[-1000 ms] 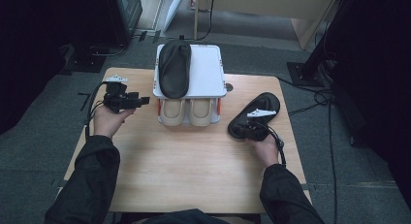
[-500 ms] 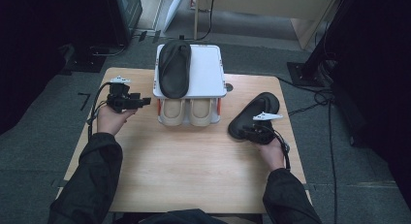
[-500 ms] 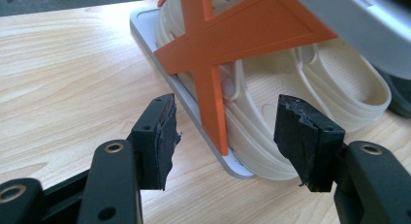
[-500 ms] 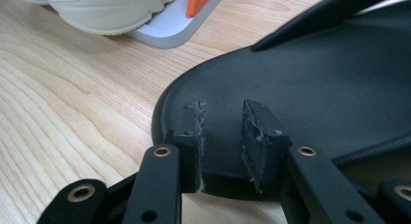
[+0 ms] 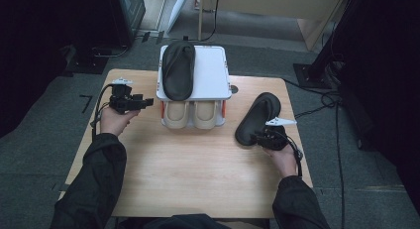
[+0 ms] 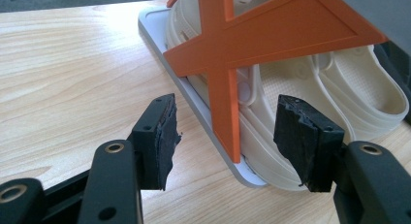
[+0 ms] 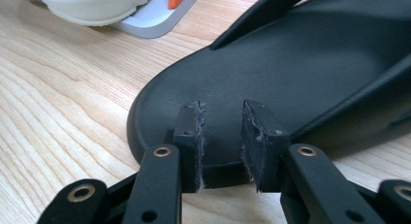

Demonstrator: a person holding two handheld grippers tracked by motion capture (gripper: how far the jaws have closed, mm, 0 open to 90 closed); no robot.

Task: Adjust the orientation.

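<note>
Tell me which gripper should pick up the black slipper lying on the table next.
Right. The right gripper sits at the heel of the black slipper, its jaws slightly apart at the heel edge, apparently not pinching it. The left gripper is open, across the table beside the shoe rack.

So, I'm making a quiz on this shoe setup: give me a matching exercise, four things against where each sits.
Things:
1. black slipper
2. second black slipper
3. cream slippers
4. left tool

Places:
A. on top of the rack
B. on the rack's lower level
C. beside the rack's orange side
D. on the table, at the right tool

Pairs: 1-D, 2-A, 3-B, 4-C
</note>
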